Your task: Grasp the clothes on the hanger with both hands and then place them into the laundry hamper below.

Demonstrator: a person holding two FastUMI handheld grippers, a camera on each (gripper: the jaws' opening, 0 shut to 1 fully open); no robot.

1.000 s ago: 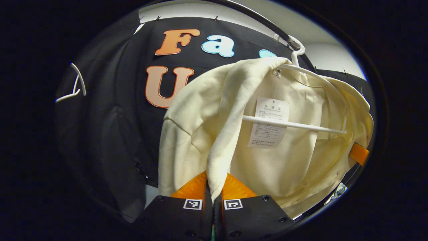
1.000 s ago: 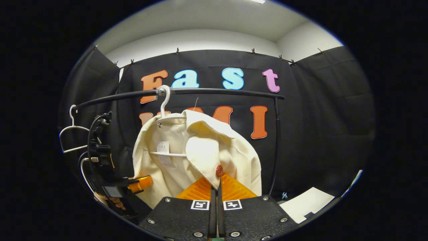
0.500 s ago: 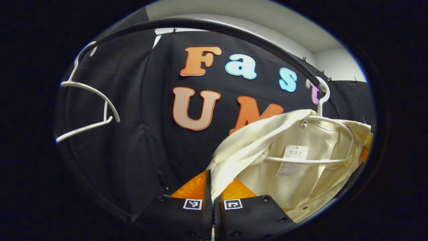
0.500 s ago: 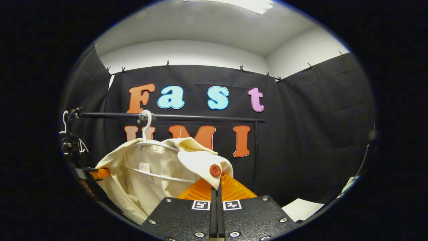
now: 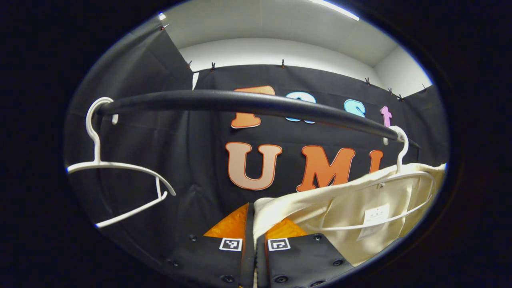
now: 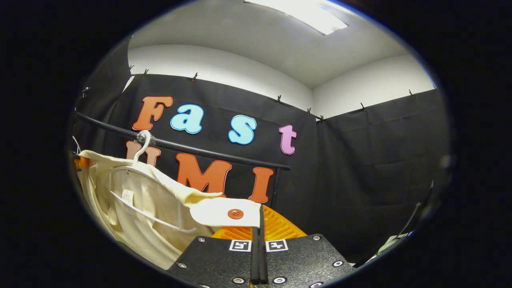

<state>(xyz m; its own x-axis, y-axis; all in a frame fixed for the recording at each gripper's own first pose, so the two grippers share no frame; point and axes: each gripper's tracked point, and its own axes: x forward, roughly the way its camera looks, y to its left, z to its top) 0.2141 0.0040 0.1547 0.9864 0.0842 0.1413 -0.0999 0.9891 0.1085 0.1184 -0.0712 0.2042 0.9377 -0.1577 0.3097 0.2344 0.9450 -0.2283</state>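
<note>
A cream shirt hangs spread open on a white hanger whose hook sits on the black rail. My left gripper is shut on the shirt's front edge, which runs taut to the right toward the hanger. In the right gripper view the same cream shirt stretches from the white hanger at the left down to my right gripper, which is shut on the other front edge beside a red button. The hamper is out of sight.
A second, bare white hanger hangs at the rail's left end in the left gripper view. The black rail ends at an upright post in the right gripper view. White ceiling with a light panel is overhead.
Both grippers have pulled apart and back while holding the shirt's edges, stretching it wide. Both cameras now tilt upward, and the rail and hanger sit higher and farther off.
</note>
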